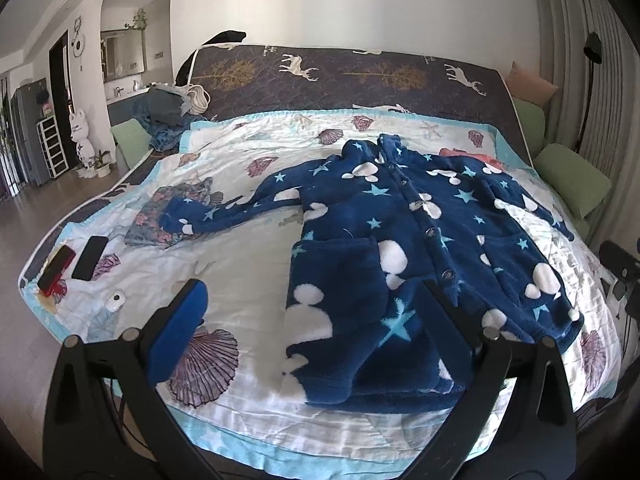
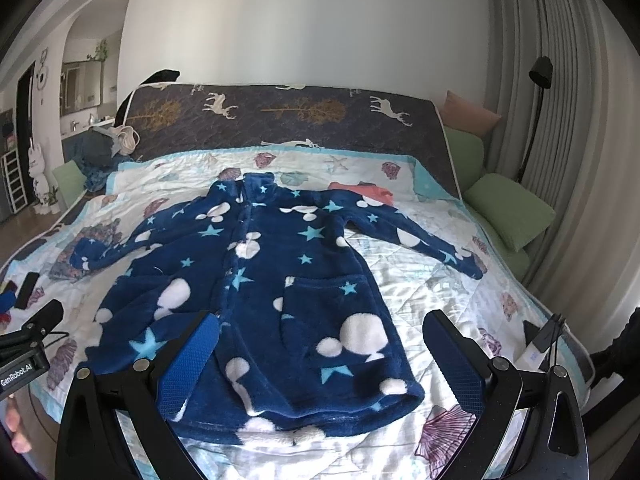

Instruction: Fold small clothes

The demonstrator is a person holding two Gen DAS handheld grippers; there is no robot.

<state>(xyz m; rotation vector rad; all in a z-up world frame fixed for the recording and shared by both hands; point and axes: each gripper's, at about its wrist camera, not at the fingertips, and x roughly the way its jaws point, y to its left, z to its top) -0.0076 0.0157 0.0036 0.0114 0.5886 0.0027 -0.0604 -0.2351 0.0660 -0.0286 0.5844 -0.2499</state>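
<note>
A small navy fleece robe point(image 1: 416, 248) point(image 2: 256, 292) with white blobs and light-blue stars lies flat and buttoned on the shell-print quilt point(image 1: 248, 284) point(image 2: 432, 280), both sleeves spread out. My left gripper point(image 1: 316, 300) hovers open over the robe's lower left hem, with nothing between its blue pads. My right gripper point(image 2: 320, 336) is also open, above the lower right hem and pocket, and holds nothing. A folded floral garment point(image 1: 172, 216) point(image 2: 92, 248) lies under the end of the left sleeve. An orange-red cloth point(image 1: 476, 156) point(image 2: 368, 192) peeks out behind the robe's right shoulder.
A black phone point(image 1: 90, 258) and a red-cased one point(image 1: 56, 270) lie at the quilt's left edge, next to a small white device point(image 1: 115, 300). Green cushions point(image 2: 508, 208) line the right side. A heap of clothes point(image 1: 168, 112) sits at the back left.
</note>
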